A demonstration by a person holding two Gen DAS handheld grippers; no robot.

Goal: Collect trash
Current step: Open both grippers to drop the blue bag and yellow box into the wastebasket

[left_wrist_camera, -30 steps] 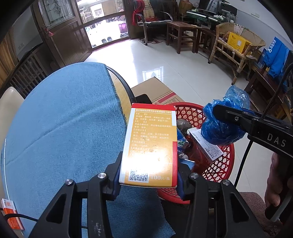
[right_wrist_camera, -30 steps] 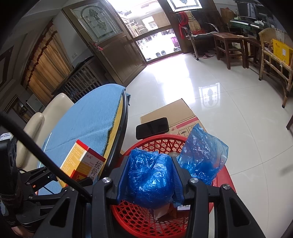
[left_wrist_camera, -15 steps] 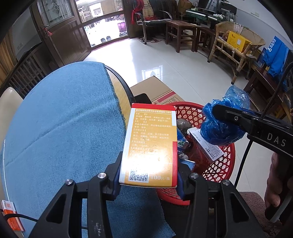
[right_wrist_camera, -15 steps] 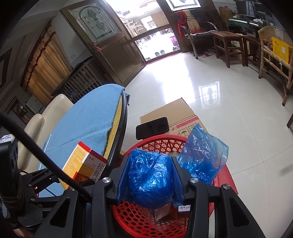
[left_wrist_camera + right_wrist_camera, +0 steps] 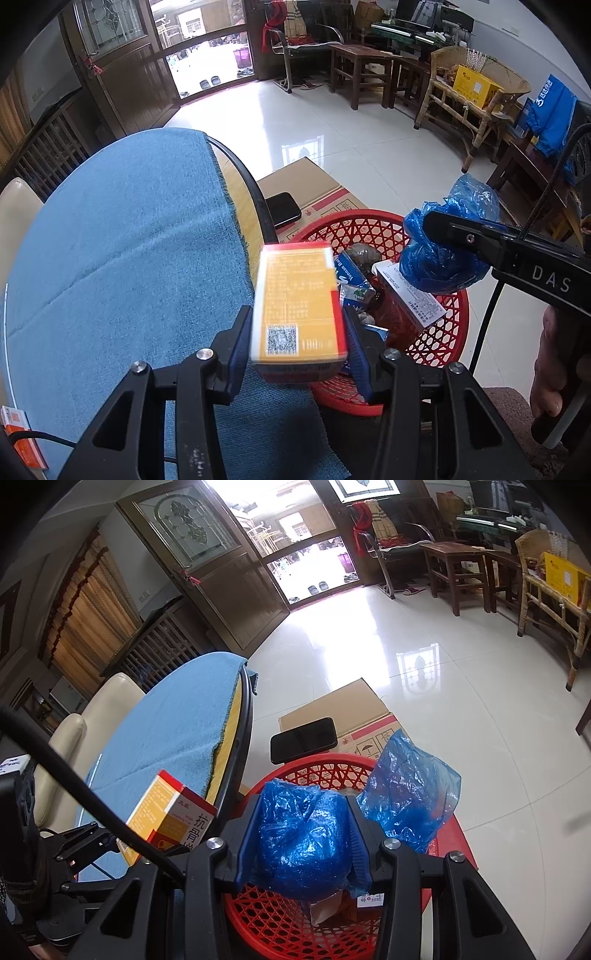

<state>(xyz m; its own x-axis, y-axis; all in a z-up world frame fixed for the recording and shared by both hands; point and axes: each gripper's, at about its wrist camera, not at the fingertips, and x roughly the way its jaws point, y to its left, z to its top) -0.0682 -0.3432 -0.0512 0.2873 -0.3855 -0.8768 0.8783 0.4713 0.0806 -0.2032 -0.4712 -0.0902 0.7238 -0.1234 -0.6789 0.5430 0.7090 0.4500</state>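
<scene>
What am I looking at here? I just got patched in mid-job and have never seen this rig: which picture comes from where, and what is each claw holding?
No robot here: a person carries two hand-held grippers, each with a fisheye camera looking along its fingers. The left wrist view shows the left gripper clamping an orange medicine box at the edge of the blue-clothed round table. The right wrist view shows the right gripper clamping a crumpled blue plastic bag above the red basket, which already holds packaging. A black phone lies on the cardboard box behind.
</scene>
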